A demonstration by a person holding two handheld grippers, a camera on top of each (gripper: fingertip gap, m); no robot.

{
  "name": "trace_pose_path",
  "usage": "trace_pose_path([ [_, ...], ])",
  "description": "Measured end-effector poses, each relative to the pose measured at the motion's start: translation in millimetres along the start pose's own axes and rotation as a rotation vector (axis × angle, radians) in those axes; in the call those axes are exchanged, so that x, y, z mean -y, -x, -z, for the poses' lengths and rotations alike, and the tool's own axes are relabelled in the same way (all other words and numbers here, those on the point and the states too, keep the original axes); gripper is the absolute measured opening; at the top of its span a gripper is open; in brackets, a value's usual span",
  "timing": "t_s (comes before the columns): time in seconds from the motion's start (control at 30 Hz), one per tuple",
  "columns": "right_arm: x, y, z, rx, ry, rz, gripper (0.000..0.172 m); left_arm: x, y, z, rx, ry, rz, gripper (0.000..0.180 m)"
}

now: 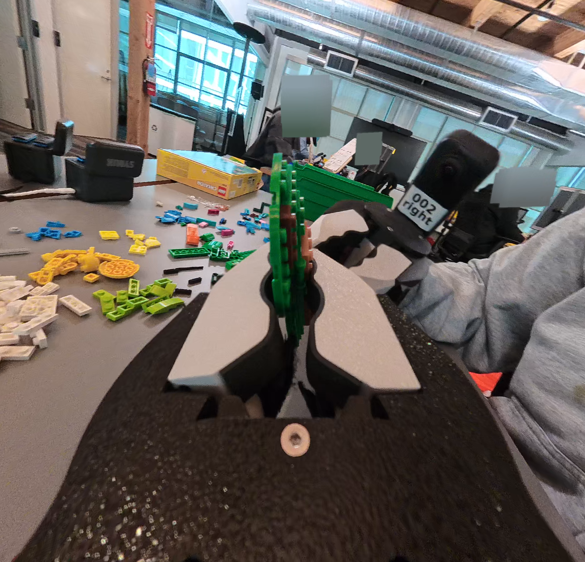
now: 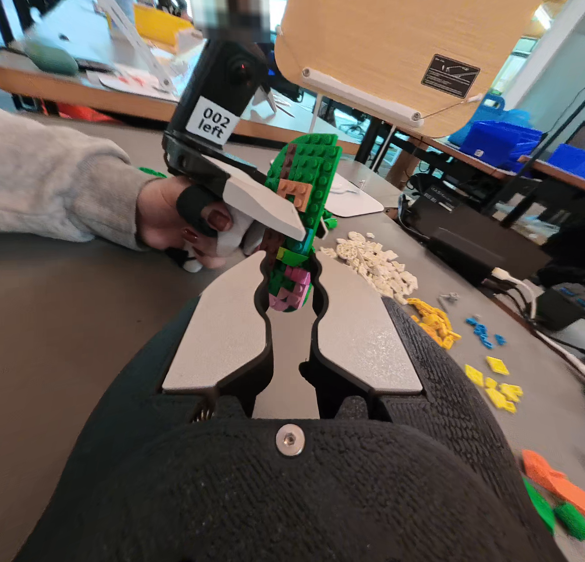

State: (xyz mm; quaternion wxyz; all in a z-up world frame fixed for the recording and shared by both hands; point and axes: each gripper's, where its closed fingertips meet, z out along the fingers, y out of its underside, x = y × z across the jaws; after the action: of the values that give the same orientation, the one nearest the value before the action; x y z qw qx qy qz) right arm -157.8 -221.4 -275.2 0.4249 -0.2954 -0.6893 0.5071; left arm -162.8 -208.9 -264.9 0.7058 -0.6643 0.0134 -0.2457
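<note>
- Your yellow box (image 1: pixel 207 175) lies on the grey table (image 1: pixel 95 388).
- Beside it you have a green bin (image 1: pixel 332 189).
- Loose white bricks (image 2: pixel 376 268) lie heaped.

brick model (image 1: pixel 286 246) between both tongs, above table (image 1: pixel 95 373)

Open-plan office workspace: glass partitions (image 1: pixel 202 69), exposed ceiling ducts (image 1: pixel 411 40), desks (image 2: pixel 95 94), grey table (image 1: pixel 79 373).

The brick model (image 2: pixel 304 180) is mostly green, with a brown stripe, an orange-tan plate, teal and lime bits, and pink bricks at its lower end. Both hand-held grippers have grey fingers (image 1: pixel 240 309) on black bodies. On the grey counter (image 1: pixel 79 388) lie loose bricks in white, yellow, lime, green, blue and orange. The box (image 1: pixel 209 173) is yellow.
</note>
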Motion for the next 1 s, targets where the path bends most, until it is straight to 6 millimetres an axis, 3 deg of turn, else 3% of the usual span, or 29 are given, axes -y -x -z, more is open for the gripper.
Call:
trace_pose_path([
  [0.27,4,3,3,0.023,-0.021,0.033,0.013,-1,-8,0,-0.05,0.009,-0.021,0.014],
  [0.37,5,8,3,0.061,-0.019,0.027,0.024,0,-8,0,-0.047,-0.004,-0.022,0.014],
  [0.5,3,2,2,-0.021,0.001,0.106,0.014,1,-7,0,-0.026,-0.015,-0.028,0.013],
  [0.8,-1,-2,-4,-0.233,0.041,0.364,0.006,6,8,3,0.051,-0.06,0.061,0.014],
  [1.0,0,1,-4,-0.217,-0.005,0.339,0.003,12,22,11,0.193,-0.115,0.028,0.014],
])
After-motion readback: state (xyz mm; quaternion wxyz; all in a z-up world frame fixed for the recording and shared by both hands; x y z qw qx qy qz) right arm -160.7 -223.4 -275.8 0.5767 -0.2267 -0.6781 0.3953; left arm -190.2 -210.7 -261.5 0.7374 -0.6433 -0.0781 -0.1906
